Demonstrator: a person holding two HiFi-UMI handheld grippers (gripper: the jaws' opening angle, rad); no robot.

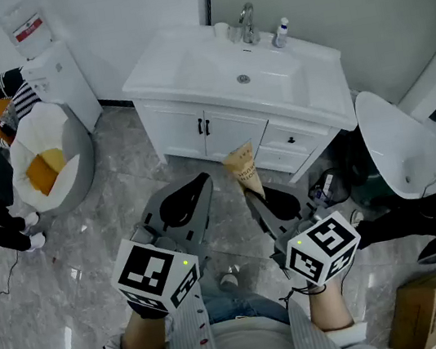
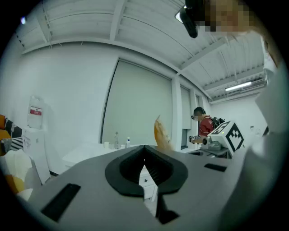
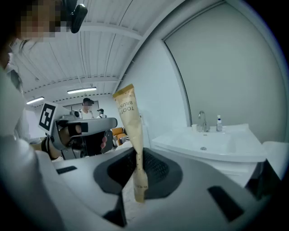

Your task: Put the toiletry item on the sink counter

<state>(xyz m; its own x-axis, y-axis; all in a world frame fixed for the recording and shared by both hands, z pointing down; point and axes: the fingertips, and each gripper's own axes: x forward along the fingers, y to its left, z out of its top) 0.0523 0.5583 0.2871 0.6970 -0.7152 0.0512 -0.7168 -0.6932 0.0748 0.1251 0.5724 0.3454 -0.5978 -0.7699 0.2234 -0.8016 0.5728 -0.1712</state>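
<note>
left gripper (image 1: pixel 192 192): held level on the left, jaws pressed together with nothing between them, as the left gripper view (image 2: pixel 144 151) shows.
toothbrush packet (image 1: pixel 244 172): a slim kraft-paper sleeve standing nearly upright in the air, in front of the vanity doors and well short of the counter; in the right gripper view (image 3: pixel 131 122) its broad top rises above the jaws and the narrow tail hangs below them.
right gripper (image 1: pixel 265 200): tilted slightly down, jaws pinched on the lower, narrow part of the packet (image 3: pixel 137 162).
sink counter (image 1: pixel 316 70): white, with a bare ledge either side of the basin; faucet (image 1: pixel 247 22), small bottle (image 1: pixel 282 32) and cup (image 1: pixel 221 30) crowd the back edge.
weight: probably very light, so it loads the grip little.
stiffness: thin paper looks crushable and creases where pinched; likely a rigid handle inside.
slip: the matte paper should hold in the ribbed pads, though the tall top could swing.
best hold: low on the narrow stem, as now, with gentle pressure.
</note>
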